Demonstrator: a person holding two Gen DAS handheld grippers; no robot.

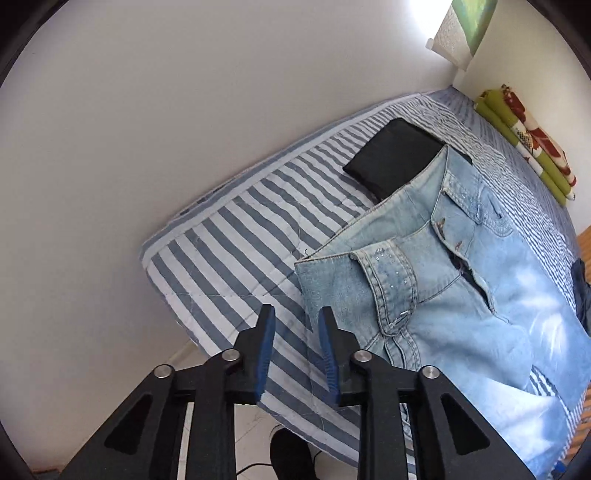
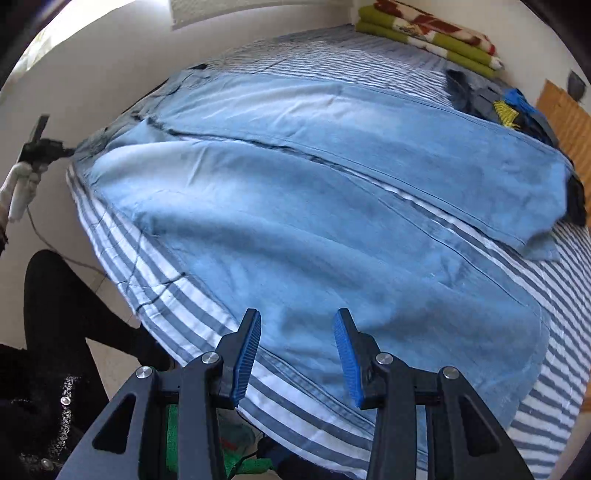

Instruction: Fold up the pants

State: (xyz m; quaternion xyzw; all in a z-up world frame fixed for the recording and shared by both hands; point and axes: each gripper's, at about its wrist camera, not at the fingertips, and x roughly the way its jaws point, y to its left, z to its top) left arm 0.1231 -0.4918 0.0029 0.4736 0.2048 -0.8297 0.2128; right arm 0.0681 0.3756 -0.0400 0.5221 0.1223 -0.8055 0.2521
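Observation:
Light blue jeans (image 1: 443,280) lie spread flat on a striped bed (image 1: 229,236), fly unbuttoned and waistband (image 1: 391,280) turned back. My left gripper (image 1: 296,317) hovers open just beside the waistband corner, holding nothing. In the right wrist view both jeans legs (image 2: 295,206) stretch across the bed, side by side. My right gripper (image 2: 297,321) hangs open above the near leg close to the bed's front edge, with nothing between its fingers. The other gripper (image 2: 40,147) shows far left at the waist end.
A black folded item (image 1: 391,158) lies by the waistband near the wall. Folded green and red blankets (image 2: 428,33) sit at the bed's far end. Dark clothes (image 2: 495,103) lie beyond the far leg. A person's dark-clad leg (image 2: 74,314) stands on the floor at left.

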